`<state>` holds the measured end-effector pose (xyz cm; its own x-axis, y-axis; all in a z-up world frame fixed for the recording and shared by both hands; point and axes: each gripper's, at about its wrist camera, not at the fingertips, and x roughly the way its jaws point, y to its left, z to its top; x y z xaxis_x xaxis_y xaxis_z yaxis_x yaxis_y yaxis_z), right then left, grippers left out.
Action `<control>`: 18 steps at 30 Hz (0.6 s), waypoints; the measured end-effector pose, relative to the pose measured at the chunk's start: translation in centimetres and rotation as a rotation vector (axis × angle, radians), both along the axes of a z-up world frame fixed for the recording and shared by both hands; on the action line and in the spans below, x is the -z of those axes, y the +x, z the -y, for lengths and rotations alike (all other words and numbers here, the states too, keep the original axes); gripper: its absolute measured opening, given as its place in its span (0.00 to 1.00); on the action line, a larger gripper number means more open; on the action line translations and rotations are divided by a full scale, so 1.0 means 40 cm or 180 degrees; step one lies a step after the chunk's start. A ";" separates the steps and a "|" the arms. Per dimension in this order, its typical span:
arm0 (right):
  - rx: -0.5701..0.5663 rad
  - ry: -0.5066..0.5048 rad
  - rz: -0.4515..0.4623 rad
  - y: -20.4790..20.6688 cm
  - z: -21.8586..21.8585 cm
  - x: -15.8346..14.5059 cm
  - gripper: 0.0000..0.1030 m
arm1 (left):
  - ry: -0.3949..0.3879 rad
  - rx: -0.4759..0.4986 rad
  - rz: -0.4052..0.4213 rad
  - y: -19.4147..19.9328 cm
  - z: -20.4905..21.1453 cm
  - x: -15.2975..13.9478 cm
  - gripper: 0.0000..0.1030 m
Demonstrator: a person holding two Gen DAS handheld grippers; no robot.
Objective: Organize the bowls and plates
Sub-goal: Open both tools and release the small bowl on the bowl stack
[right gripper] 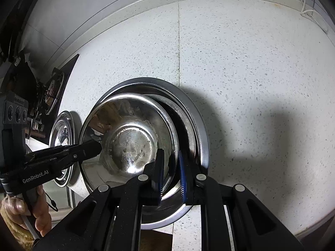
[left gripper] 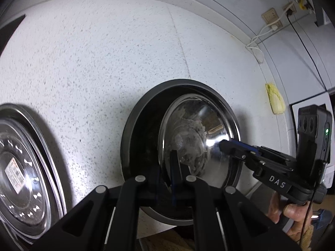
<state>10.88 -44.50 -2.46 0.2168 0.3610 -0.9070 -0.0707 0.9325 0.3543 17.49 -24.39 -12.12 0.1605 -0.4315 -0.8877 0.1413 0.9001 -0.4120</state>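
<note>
A small shiny steel bowl point(left gripper: 188, 142) point(right gripper: 129, 138) sits tilted inside a larger, darker steel bowl point(left gripper: 142, 113) point(right gripper: 199, 129) on the speckled white counter. My left gripper point(left gripper: 174, 163) point(right gripper: 95, 144) is shut on the small bowl's rim on the side nearest its camera. From the opposite side, my right gripper point(right gripper: 170, 165) point(left gripper: 223, 144) is shut on the same rim, one blue pad inside the bowl and one outside. A stack of steel plates point(left gripper: 23, 167) point(right gripper: 62, 146) lies to the left of the bowls.
A yellow cloth point(left gripper: 275, 101) lies by the back wall, under wall sockets point(left gripper: 272, 18) with white and black cables. A stove point(right gripper: 52, 92) stands at the far left. A hand point(left gripper: 293, 211) point(right gripper: 23, 211) grips each tool's handle. The counter's front edge runs close below the bowls.
</note>
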 end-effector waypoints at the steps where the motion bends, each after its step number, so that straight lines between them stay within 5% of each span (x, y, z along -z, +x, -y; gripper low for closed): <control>1: 0.0004 -0.0004 0.0009 -0.001 -0.001 -0.002 0.13 | 0.0029 0.0016 0.0050 -0.001 0.004 -0.004 0.08; 6: -0.0006 -0.0057 0.0112 -0.004 -0.003 -0.024 0.13 | 0.0148 0.0103 0.0278 -0.007 0.024 -0.030 0.14; 8: 0.0003 -0.0070 0.0151 -0.007 0.001 -0.034 0.13 | 0.0187 0.0136 0.0408 -0.012 0.033 -0.047 0.26; 18: 0.0098 -0.0119 0.0283 -0.022 0.043 -0.068 0.21 | 0.0225 0.0203 0.0602 -0.033 0.029 -0.074 0.27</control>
<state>9.99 -46.22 0.24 0.3076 0.3192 -0.8964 -0.0715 0.9472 0.3127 16.19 -25.57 -9.18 0.3017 -0.3839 -0.8727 0.2677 0.9126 -0.3090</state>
